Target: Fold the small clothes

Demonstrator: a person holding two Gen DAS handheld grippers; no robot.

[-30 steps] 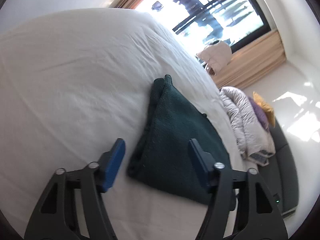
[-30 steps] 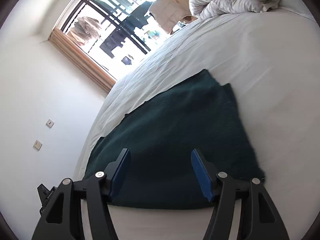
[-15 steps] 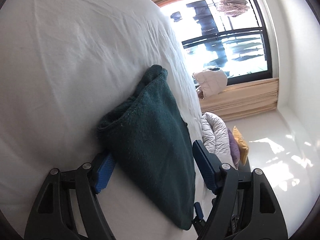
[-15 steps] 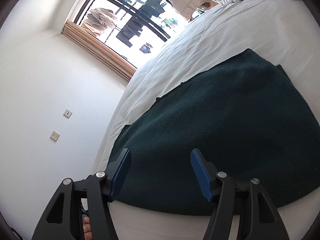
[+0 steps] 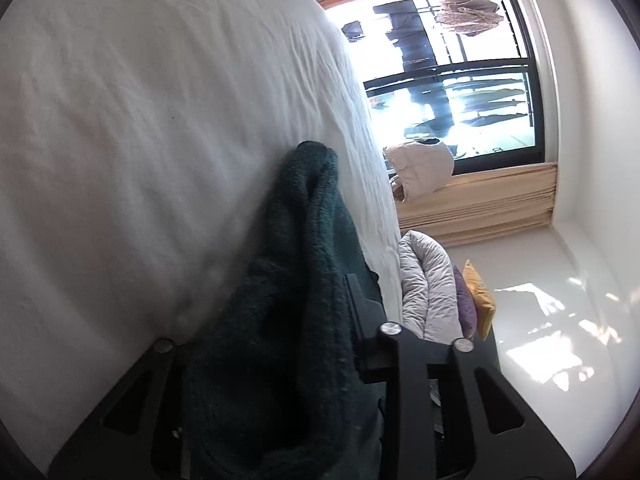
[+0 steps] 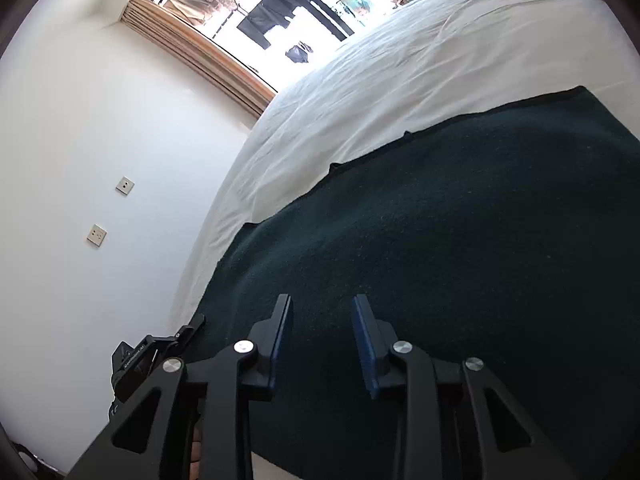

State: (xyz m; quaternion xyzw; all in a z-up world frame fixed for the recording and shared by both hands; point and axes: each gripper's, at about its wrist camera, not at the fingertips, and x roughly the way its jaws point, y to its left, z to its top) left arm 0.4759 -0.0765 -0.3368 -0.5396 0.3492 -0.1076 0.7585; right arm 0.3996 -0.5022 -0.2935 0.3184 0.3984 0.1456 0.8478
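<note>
A dark green knitted garment [image 6: 460, 240] lies spread on the white bed [image 6: 420, 60]. In the left wrist view its edge [image 5: 296, 280] is bunched up between the jaws of my left gripper [image 5: 280, 360], which is shut on it; the cloth hides the pads. My right gripper [image 6: 322, 340] sits low over the near edge of the garment, its blue pads [image 6: 366, 344] narrowed to a small gap with cloth beneath them. The left gripper's body [image 6: 148, 356] shows at the garment's left corner in the right wrist view.
A window with tan curtains [image 5: 480, 196] is beyond the bed. A grey rolled duvet [image 5: 424, 284] and purple and yellow cushions [image 5: 472, 300] lie past the bed's far end. A white wall with two sockets [image 6: 96, 236] is at the left.
My left gripper has closed on the garment's edge and gathered it up. My right gripper has moved closer onto the garment and its jaws have narrowed a lot.
</note>
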